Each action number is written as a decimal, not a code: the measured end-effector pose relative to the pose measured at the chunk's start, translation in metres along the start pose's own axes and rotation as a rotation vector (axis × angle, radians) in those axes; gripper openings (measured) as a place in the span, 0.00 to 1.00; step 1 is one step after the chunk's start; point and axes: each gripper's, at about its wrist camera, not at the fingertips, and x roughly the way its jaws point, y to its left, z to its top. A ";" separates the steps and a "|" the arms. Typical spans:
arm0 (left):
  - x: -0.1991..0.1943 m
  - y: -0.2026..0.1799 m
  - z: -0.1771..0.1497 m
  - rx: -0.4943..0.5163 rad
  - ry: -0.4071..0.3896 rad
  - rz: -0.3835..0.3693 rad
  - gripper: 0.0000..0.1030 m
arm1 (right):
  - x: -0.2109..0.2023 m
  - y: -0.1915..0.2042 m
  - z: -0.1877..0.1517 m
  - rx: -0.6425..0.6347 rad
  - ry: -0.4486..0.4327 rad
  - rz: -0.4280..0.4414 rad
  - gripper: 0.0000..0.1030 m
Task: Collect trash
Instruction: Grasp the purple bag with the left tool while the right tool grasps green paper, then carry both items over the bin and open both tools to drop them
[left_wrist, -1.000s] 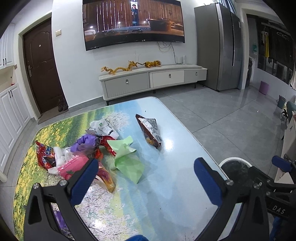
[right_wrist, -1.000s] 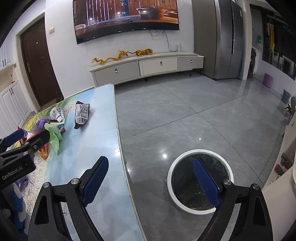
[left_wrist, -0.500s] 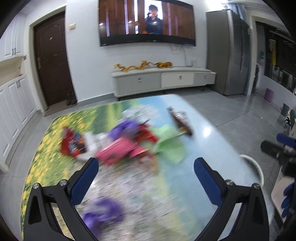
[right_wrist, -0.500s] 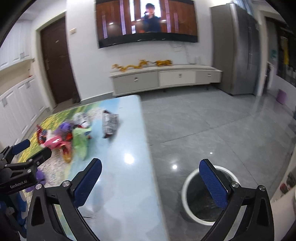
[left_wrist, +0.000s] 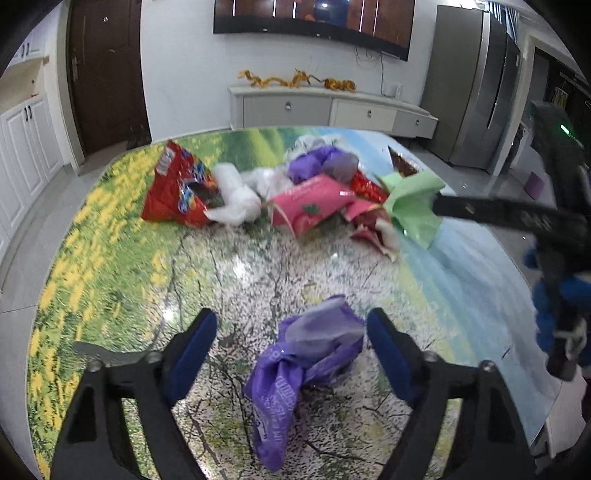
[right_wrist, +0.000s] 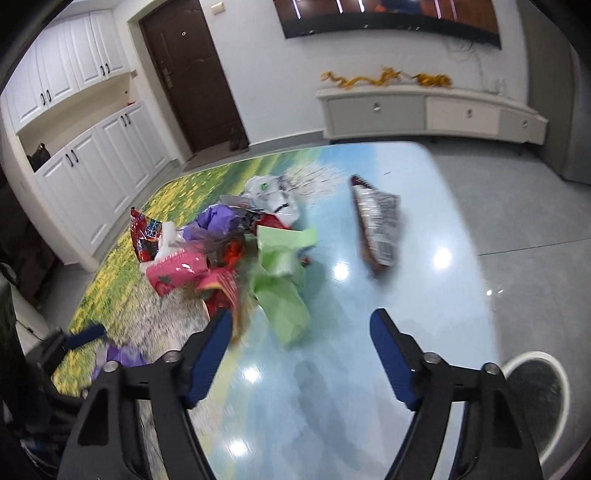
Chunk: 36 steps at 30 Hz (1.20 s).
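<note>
- The left claw (left_wrist: 291, 339) points down at the bench (left_wrist: 110, 266), whose top bears a printed meadow scene; its blue pads stand moderately apart and have just been closing in.
- A crumpled purple plastic bag (left_wrist: 306, 365) lies on the bench between the left claw's pads, nearer the right pad; whether that pad touches it cannot be told, and the left pad is clear of it.
- Beyond the left claw lies a heap of trash: a red snack bag (left_wrist: 173, 192) to the far left, white crumpled plastic (left_wrist: 236, 195) next to it, a pink packet (left_wrist: 314, 206) straight ahead, and a second purple bag (left_wrist: 314, 162) behind the pink one.
- The right claw (right_wrist: 301, 332) has its pads partly apart too, also just narrowed, with nothing between them but bare glossy bench.
- A green paper sheet (right_wrist: 280, 291) lies just ahead of the right claw, closer to its left pad, which sits beside the edge of the heap.
- A silver and brown foil snack wrapper (right_wrist: 376, 225) lies alone, farther ahead and slightly right of the right claw, well apart from the heap.
- A round white-rimmed bin (right_wrist: 535, 391) stands on the floor to the lower right of the right claw, beyond the bench edge.
</note>
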 end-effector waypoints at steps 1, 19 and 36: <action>0.003 0.001 0.000 -0.004 0.009 -0.004 0.72 | 0.004 0.000 0.002 0.004 0.005 0.009 0.71; -0.016 -0.024 0.010 -0.008 -0.001 -0.116 0.39 | -0.011 -0.006 -0.013 -0.024 -0.047 0.066 0.30; 0.052 -0.300 0.092 0.376 0.119 -0.396 0.40 | -0.131 -0.231 -0.122 0.374 -0.104 -0.300 0.30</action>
